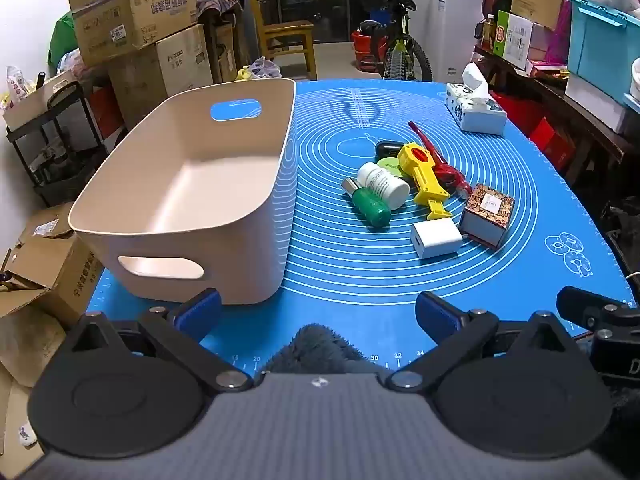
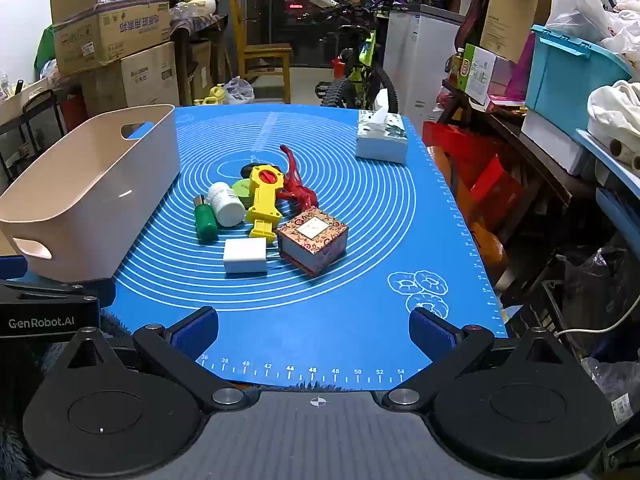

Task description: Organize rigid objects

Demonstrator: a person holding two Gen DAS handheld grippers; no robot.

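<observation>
Both the left gripper (image 1: 318, 312) and right gripper (image 2: 314, 328) hover wide open and empty. Reaching into the touching pile risks rolling the green bottle (image 2: 206, 222) or white bottle (image 2: 226, 204) away from the basket (image 2: 100, 184).

"GenRobot.AI" on left hand-held gripper (image 2: 48, 312); ruler numbers 36–54 on mat (image 2: 360, 320)

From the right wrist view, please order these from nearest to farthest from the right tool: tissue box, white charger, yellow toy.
Measured from the right tool:
1. White charger, nearest, slightly left of centre.
2. Yellow toy, mid-mat, in the pile.
3. Tissue box, farthest, at the mat's far right.
</observation>
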